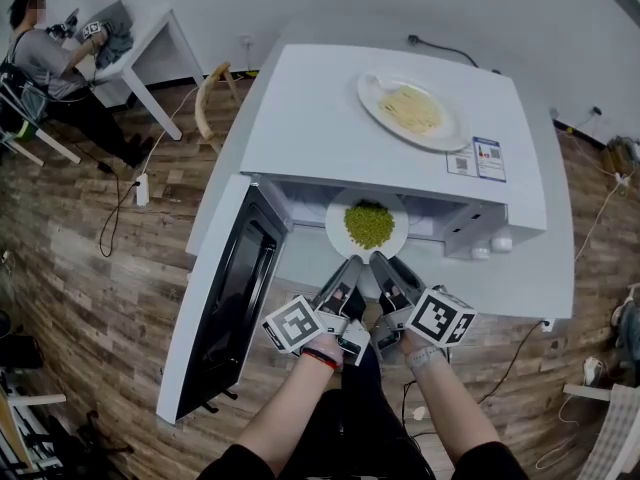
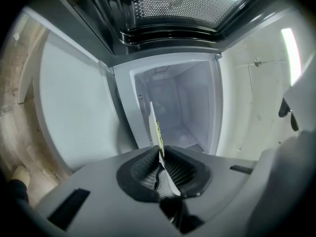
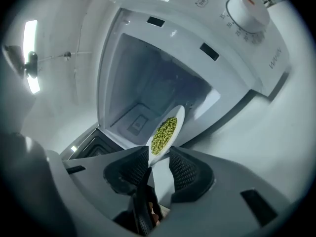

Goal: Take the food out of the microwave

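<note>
A white plate point(image 1: 335, 230) heaped with green peas point(image 1: 368, 225) sits level at the mouth of the white microwave point(image 1: 330, 118), whose door point(image 1: 235, 298) hangs open to the left. My left gripper point(image 1: 350, 266) and right gripper point(image 1: 383, 263) meet side by side at the plate's near rim. In the left gripper view the plate point(image 2: 154, 120) stands edge-on and the left gripper point(image 2: 161, 152) is shut on its rim. In the right gripper view the plate point(image 3: 178, 115) and its peas point(image 3: 164, 131) slant up out of the right gripper point(image 3: 157, 154), shut on the rim.
A second plate with noodles point(image 1: 412, 111) rests on top of the microwave. The control knobs point(image 1: 490, 246) are right of the cavity. A wooden stool point(image 1: 212, 93) stands behind the counter. A person point(image 1: 45, 58) sits at a white table far left.
</note>
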Motion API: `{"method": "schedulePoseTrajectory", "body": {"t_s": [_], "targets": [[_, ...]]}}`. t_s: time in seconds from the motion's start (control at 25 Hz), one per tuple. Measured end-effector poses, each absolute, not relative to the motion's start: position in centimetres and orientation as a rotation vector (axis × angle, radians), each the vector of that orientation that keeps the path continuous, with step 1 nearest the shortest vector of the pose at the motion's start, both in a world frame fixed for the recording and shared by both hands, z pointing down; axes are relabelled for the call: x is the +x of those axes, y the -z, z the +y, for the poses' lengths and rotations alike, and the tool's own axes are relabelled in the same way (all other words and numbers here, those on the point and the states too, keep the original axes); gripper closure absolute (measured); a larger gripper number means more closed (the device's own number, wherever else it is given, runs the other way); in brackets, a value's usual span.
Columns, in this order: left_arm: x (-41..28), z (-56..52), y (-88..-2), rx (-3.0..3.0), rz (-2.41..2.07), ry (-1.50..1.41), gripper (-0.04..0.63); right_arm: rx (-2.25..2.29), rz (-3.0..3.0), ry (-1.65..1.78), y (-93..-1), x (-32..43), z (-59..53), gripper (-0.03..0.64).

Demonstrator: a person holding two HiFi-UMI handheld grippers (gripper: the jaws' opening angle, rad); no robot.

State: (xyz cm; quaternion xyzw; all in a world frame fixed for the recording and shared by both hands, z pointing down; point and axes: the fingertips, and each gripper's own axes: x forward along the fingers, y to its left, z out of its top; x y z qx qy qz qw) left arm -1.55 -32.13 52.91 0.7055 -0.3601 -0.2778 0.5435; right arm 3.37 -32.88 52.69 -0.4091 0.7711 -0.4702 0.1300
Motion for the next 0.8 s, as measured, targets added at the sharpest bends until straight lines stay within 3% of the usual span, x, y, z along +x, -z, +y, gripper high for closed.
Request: {"method": "schedulePoseTrajectory", "body": {"t_s": [0.48, 0.8], "targets": [[-0.9, -31.6, -54.3, 1.686, -0.855, 0.607, 0.560, -1.059, 1.940, 1.557, -53.9, 4.1, -33.3, 0.566], [-0.3, -31.7, -54.0, 1.762, -0.847, 0.584, 0.548, -0.996, 1.769, 1.636, -53.5, 5.0, -33.3, 0.578]]}}
